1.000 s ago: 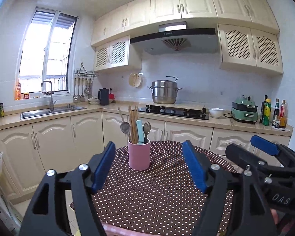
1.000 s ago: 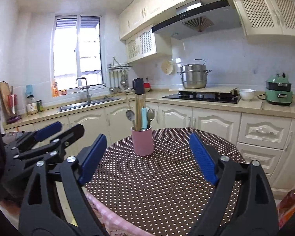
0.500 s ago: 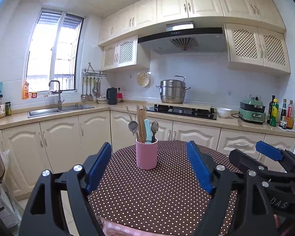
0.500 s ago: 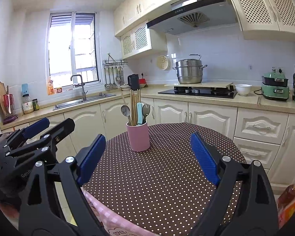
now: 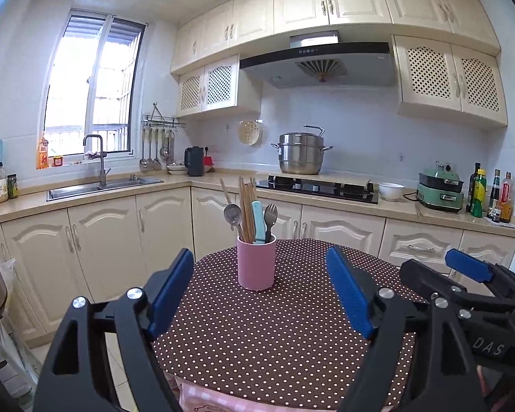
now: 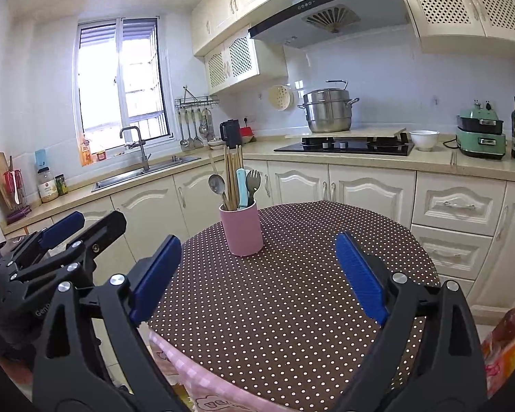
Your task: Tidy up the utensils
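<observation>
Dotted table (image 5: 257,336) — pink utensil cup (image 5: 256,262) ahead of both parted grippers.

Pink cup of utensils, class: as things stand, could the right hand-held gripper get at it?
Probably yes. The right hand-held gripper is open and faces the pink cup across bare dotted tablecloth; nothing lies between them.

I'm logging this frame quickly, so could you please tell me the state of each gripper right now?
Left gripper: open, holding nothing.
Right gripper: open, holding nothing.
</observation>
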{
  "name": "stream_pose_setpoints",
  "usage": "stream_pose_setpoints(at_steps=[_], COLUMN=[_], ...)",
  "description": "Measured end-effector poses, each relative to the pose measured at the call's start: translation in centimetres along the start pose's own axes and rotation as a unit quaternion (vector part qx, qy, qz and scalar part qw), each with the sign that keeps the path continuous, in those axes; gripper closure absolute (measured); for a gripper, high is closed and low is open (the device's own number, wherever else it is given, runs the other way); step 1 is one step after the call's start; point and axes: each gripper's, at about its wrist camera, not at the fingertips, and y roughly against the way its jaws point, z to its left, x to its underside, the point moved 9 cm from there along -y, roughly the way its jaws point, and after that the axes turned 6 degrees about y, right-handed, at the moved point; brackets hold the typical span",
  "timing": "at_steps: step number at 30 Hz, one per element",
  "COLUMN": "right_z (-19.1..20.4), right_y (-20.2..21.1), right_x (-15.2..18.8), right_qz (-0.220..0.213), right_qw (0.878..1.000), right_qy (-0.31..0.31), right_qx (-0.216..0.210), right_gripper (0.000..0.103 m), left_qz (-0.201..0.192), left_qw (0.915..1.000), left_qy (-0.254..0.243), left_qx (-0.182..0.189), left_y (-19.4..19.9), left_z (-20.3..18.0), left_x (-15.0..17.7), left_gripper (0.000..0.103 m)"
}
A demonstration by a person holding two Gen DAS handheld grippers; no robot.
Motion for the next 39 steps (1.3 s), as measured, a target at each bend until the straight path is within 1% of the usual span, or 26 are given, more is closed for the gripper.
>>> stream_pose_setpoints(at_steps=[10, 16, 27, 39], right_z=[0.0, 0.1, 0.7, 1.0], right_y=[0.0, 0.0, -0.2, -0.3], right_x=[0.1, 0.2, 0.8, 0.5], right_qz=[0.002, 0.004, 0.015, 0.015], right_qw=[1.000, 1.000, 1.000, 1.000], right_qy=[-0.002, 0.002, 0.003, 0.009], right_qx=[-0.001, 0.004, 0.010, 0.015], right_gripper=[0.013, 0.013, 0.013, 0.013], left_qz=[-0.001, 0.005, 0.009, 0.004], left_qw=[1.0000, 1.0000, 1.0000, 1.0000], left_qy=[-0.003, -0.005, -0.002, 0.003], left_qx=[0.000, -0.003, -0.003, -0.001], left_y=[-0.1, -0.2, -0.6, -0.6], left_z=[-0.2, -0.2, 0.5, 0.9], left_x=[-0.2, -0.1, 0.2, 0.2], left_gripper=[0.025, 0.025, 0.025, 0.025])
